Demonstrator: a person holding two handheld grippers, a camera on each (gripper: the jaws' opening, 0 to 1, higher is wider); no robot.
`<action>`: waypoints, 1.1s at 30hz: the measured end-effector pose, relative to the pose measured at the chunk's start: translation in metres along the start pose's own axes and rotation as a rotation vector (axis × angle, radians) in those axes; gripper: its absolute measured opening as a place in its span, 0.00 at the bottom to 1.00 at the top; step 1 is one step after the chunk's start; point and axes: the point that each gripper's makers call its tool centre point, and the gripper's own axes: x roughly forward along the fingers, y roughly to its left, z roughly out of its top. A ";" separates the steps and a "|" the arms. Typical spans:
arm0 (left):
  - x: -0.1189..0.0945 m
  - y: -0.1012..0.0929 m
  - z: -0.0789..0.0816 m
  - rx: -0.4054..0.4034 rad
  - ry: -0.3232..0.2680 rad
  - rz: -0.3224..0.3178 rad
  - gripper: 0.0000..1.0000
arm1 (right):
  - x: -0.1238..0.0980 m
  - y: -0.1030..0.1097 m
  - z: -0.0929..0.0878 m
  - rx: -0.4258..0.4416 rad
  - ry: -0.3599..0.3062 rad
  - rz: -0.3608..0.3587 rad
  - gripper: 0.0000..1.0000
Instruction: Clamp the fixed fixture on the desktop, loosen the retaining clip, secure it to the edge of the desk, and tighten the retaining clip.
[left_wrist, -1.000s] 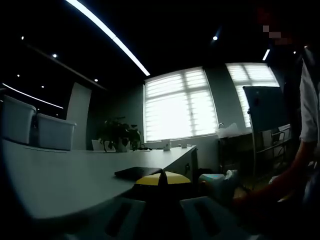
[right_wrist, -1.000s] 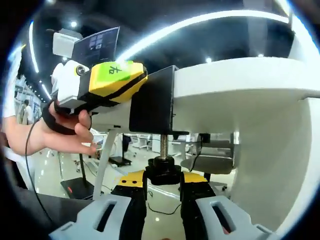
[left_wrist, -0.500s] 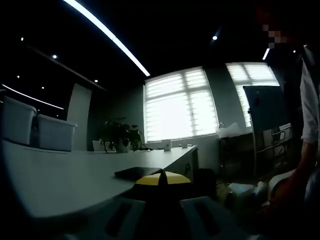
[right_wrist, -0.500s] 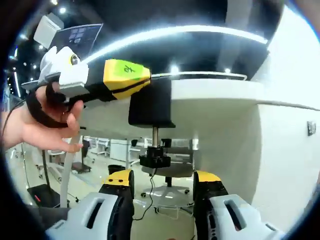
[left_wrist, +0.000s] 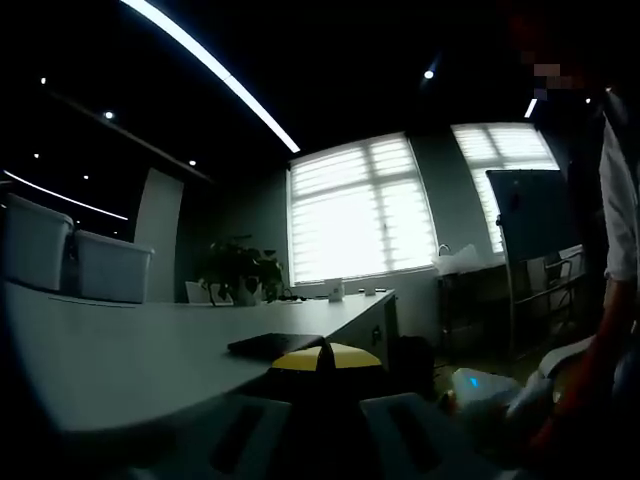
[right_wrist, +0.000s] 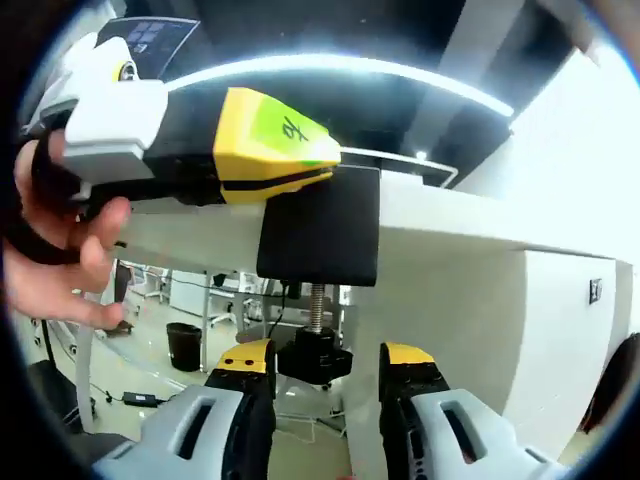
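Fixture (right_wrist: 318, 225) is a stiff black metal clamp hooked over the counter (right_wrist: 450, 215) edge, screw knob (right_wrist: 313, 355) hanging below. Left claw (right_wrist: 325, 172) pinches its top; right claw (right_wrist: 325, 362) sits open around the knob, not gripping. I'd grab the knob; looks rigid, not fragile.

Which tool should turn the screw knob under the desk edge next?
Right. Its tool is open directly below, the black screw knob between its jaws. The left tool is busy gripping the black clamp bracket on the desk edge.
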 end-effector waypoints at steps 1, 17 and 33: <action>0.000 0.000 0.000 0.004 0.000 0.001 0.01 | 0.001 0.002 -0.001 -0.018 0.007 0.005 0.31; -0.002 -0.002 0.000 -0.007 -0.005 -0.005 0.01 | -0.022 0.015 0.006 0.108 -0.033 0.461 0.28; -0.003 -0.003 0.000 -0.027 -0.018 -0.012 0.01 | -0.027 0.023 -0.010 0.125 0.035 0.666 0.30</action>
